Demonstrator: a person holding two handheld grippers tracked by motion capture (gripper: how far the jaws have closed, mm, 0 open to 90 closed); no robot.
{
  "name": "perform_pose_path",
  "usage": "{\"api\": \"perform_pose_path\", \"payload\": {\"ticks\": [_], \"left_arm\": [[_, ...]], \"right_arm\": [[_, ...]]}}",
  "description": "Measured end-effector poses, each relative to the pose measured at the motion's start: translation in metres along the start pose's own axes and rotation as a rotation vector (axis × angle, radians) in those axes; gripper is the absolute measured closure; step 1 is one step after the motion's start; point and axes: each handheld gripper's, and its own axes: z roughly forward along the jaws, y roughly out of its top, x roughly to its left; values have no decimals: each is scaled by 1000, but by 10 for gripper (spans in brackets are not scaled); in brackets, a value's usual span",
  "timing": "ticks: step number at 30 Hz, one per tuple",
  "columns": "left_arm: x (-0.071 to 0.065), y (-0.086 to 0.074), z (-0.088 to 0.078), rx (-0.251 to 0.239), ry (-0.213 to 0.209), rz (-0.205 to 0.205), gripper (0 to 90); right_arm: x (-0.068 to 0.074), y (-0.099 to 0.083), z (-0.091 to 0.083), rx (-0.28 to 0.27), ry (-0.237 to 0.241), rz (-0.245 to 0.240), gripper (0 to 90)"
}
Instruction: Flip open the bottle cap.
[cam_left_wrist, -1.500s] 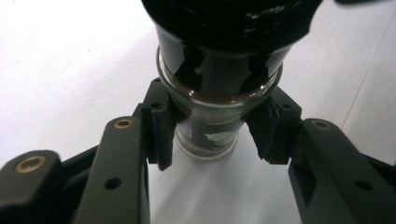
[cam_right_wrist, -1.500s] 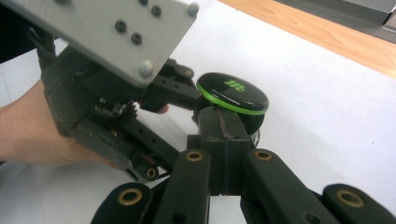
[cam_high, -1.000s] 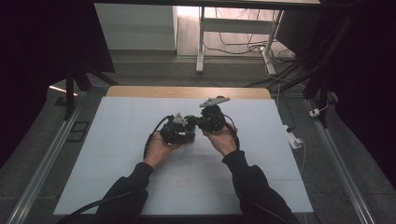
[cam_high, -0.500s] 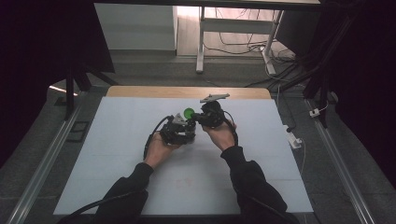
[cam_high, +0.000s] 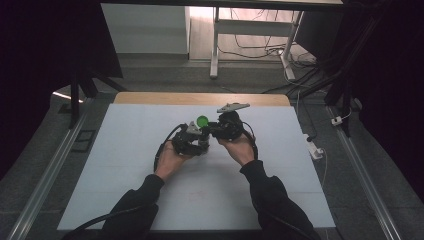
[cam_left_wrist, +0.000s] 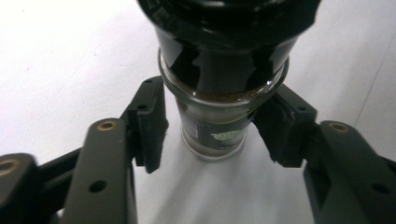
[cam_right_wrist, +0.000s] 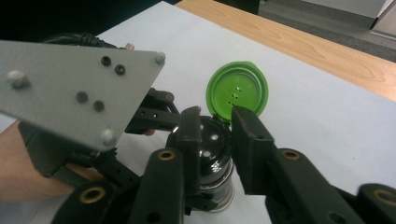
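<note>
Compared with a second earlier, the green flip lid (cam_right_wrist: 238, 92) now stands raised on the spice jar (cam_left_wrist: 217, 130), and both pairs of jaws have just been opening. The jar stands upright on the white table (cam_high: 125, 165) near its centre, between the two hands. The left gripper (cam_left_wrist: 210, 130) has its jaws apart at either side of the glass, pads just clear. The right gripper (cam_right_wrist: 214, 133) has its jaws apart around the black cap. Brown powder fills the jar to its neck.
</note>
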Motion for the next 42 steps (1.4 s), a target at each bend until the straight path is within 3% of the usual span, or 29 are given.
{"api": "perform_pose_path", "payload": {"ticks": [15, 19, 27, 42], "left_arm": [[2, -5, -24, 6, -60, -64, 265], [0, -7, -33, 4, -88, -82, 195], [-8, -13, -52, -2, -95, -95, 139], [-20, -42, -92, -4, -124, -120, 31]], "right_arm": [[8, -6, -16, -13, -2, -2, 478], [10, -10, -22, -14, 7, 0, 387], [12, -18, -28, -5, 7, 4, 263], [27, -40, -53, 37, 23, -1, 72]]}}
